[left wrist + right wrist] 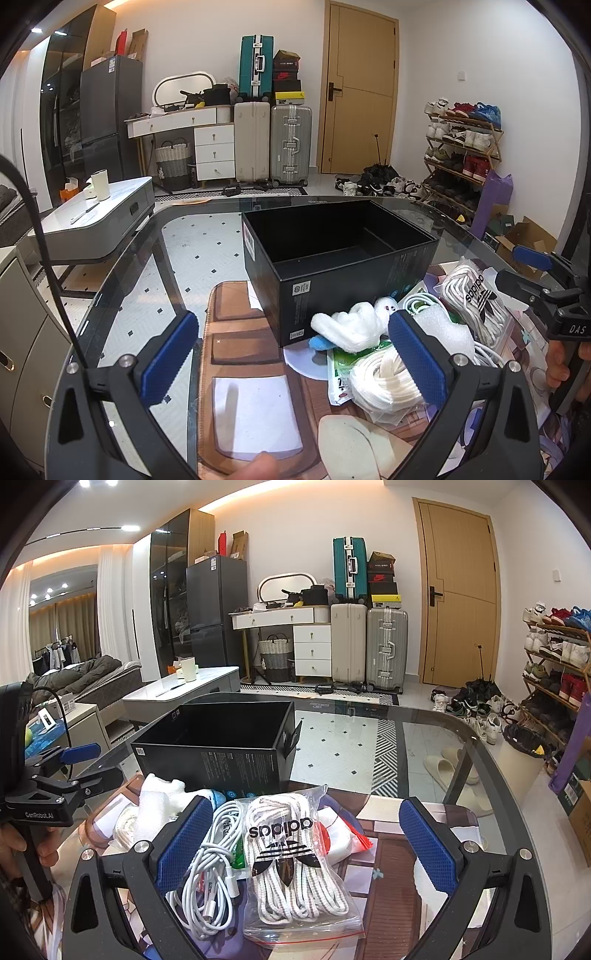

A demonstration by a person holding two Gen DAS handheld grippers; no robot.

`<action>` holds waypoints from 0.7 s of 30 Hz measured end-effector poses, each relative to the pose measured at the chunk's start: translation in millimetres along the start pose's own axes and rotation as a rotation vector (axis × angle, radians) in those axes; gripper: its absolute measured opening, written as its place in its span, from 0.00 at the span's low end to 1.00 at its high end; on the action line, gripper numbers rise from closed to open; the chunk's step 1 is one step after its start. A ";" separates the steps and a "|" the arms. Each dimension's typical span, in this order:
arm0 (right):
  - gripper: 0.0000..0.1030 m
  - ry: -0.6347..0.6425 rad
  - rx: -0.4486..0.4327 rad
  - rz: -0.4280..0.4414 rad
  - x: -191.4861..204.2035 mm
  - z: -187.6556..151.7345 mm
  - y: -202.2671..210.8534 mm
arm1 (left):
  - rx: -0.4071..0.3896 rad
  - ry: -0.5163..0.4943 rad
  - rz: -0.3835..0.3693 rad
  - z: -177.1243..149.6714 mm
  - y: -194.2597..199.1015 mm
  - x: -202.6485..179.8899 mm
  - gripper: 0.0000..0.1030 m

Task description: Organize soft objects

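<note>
Soft objects [236, 849] lie heaped on the glass counter [424, 746] just beside the open black box [221, 764]: a bagged bundle of laces [291, 864], white cable [210, 878], white foam [351, 326]. Left tool [295, 358] and right tool [306, 845] are both spread wide, empty, near that box.

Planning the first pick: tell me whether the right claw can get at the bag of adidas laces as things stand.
Probably yes. The right claw is open, and the bag of adidas laces lies on top of the pile between its fingers, nothing covering it.
</note>
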State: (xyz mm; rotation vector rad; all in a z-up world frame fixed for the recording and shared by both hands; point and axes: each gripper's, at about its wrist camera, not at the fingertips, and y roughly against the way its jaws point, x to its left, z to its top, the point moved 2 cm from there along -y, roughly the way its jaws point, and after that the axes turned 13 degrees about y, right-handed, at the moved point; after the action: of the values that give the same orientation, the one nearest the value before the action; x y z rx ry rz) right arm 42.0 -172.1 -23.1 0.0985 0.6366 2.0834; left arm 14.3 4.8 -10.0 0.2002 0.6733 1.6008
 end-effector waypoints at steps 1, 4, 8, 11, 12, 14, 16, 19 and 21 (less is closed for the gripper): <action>1.00 0.000 0.000 0.000 0.0 0.0 0.0 | -0.001 0.000 0.000 0.0 -0.1 -0.1 1.00; 1.00 0.000 0.001 0.001 0.0 0.0 0.0 | 0.003 0.003 -0.003 -0.1 -0.9 -0.3 1.00; 1.00 -0.003 0.001 0.001 0.9 -1.1 -2.1 | 0.003 0.008 -0.006 -0.2 -0.4 -0.8 1.00; 1.00 -0.012 -0.001 0.002 0.7 -1.6 -2.5 | 0.003 0.005 -0.007 -0.4 -0.4 -1.2 1.00; 1.00 -0.017 -0.001 0.003 0.1 -2.0 -2.7 | 0.004 0.003 -0.008 -0.5 -0.4 -1.5 1.00; 1.00 -0.024 0.000 0.002 -0.8 -2.6 -3.2 | 0.006 0.010 -0.014 0.0 -0.1 -0.5 1.00; 1.00 -0.028 -0.003 0.007 -1.1 -2.8 -2.9 | 0.015 0.024 -0.025 0.0 0.5 1.8 1.00; 1.00 -0.035 -0.008 0.000 -4.1 -2.4 -0.3 | 0.041 0.043 -0.032 -1.4 0.3 5.5 1.00; 1.00 -0.040 0.011 0.019 -5.4 -1.2 -2.6 | 0.069 0.047 -0.032 -2.4 0.1 6.2 1.00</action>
State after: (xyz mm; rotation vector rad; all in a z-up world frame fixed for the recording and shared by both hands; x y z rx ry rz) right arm 46.7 -175.8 -24.5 0.1527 0.6253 2.0909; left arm 12.0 10.0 -13.4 0.2023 0.7652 1.5568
